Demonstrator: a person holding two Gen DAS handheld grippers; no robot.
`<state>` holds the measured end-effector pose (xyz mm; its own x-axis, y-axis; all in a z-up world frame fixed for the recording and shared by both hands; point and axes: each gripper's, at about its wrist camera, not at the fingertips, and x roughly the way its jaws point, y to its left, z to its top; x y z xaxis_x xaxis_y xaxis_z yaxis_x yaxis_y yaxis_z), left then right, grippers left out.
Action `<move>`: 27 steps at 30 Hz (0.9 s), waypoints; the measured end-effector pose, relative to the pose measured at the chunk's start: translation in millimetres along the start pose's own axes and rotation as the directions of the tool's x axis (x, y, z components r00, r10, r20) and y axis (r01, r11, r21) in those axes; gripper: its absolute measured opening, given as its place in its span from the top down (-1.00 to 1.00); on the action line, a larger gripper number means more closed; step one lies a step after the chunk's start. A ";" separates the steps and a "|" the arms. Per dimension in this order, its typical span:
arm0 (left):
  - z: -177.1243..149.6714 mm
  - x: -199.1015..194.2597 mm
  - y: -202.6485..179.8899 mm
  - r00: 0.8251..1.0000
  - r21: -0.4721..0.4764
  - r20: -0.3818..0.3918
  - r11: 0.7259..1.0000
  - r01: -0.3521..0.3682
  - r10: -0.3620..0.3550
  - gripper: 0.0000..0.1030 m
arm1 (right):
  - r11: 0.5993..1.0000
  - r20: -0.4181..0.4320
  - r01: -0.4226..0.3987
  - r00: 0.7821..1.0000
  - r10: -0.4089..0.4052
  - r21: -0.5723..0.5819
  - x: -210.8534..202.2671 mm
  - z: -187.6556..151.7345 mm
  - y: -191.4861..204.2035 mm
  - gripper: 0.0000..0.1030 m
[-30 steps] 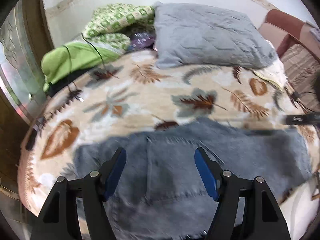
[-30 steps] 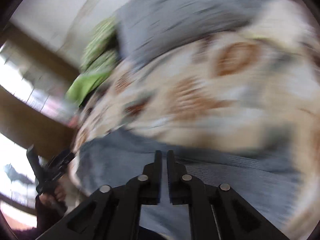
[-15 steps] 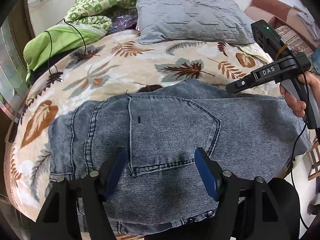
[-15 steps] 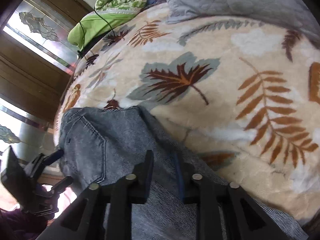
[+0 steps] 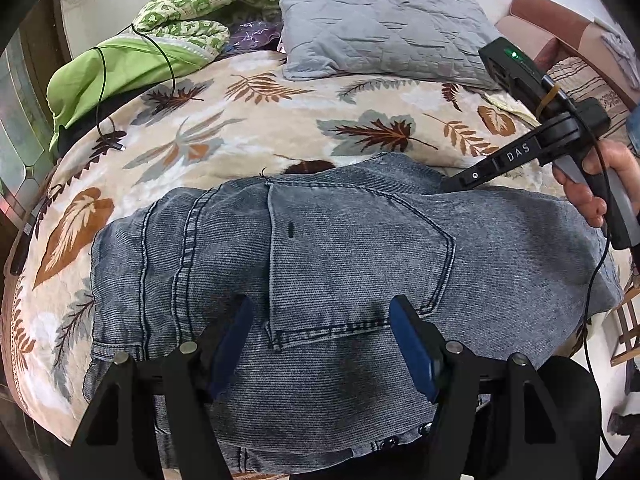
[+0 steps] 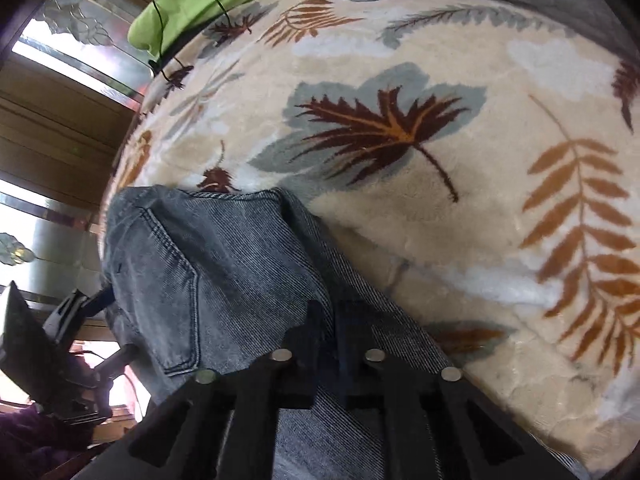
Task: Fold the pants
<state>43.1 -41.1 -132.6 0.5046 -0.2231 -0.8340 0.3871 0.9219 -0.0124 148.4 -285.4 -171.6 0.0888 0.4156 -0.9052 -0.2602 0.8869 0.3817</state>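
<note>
Grey-blue denim pants (image 5: 340, 248) lie flat across the near side of the bed, back pocket up and waistband toward me. My left gripper (image 5: 320, 328) hovers open just above the pocket's lower edge, its blue pads (image 5: 412, 348) wide apart with nothing pinched. My right gripper (image 6: 328, 312) points steeply down at the pants' far edge (image 6: 280, 208), its jaws shut with denim pinched between the fingertips. In the left wrist view the right gripper (image 5: 450, 184) comes in from the right, held by a hand (image 5: 600, 184).
A leaf-patterned fleece blanket (image 5: 240, 128) covers the bed. A grey pillow (image 5: 380, 24) and green bedding (image 5: 120, 64) lie at the far side, with a black cable (image 5: 104, 100) trailing over the blanket. A wooden frame (image 5: 628, 332) stands off the bed's right edge.
The right gripper swung in from the right to the pants' far edge, stood slightly open half a second ago, and has now closed on the denim. The left gripper sank a little.
</note>
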 end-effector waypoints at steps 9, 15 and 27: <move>0.3 -2.2 2.3 1.000 -0.022 -0.003 1.000 -0.014 0.014 -0.39 | 0.992 0.099 0.128 0.987 -0.129 0.014 -21.5 15.8 13.7 0.95; -2.5 -4.1 4.0 1.000 -0.038 -0.008 0.999 -0.022 0.022 -0.39 | 0.988 0.208 0.083 0.972 -0.110 0.134 -27.3 19.2 -5.7 0.96; -26.6 15.8 -8.7 0.993 0.090 -0.070 0.992 -0.087 0.093 -0.40 | 0.948 0.462 0.000 0.873 -0.154 0.317 -106.2 -98.2 -22.6 0.92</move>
<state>27.2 -44.2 -160.4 0.4833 -0.1134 -0.8681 0.4096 0.9057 0.1097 50.4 -369.4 -102.4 0.5618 0.3194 -0.7631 0.0579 0.9050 0.4214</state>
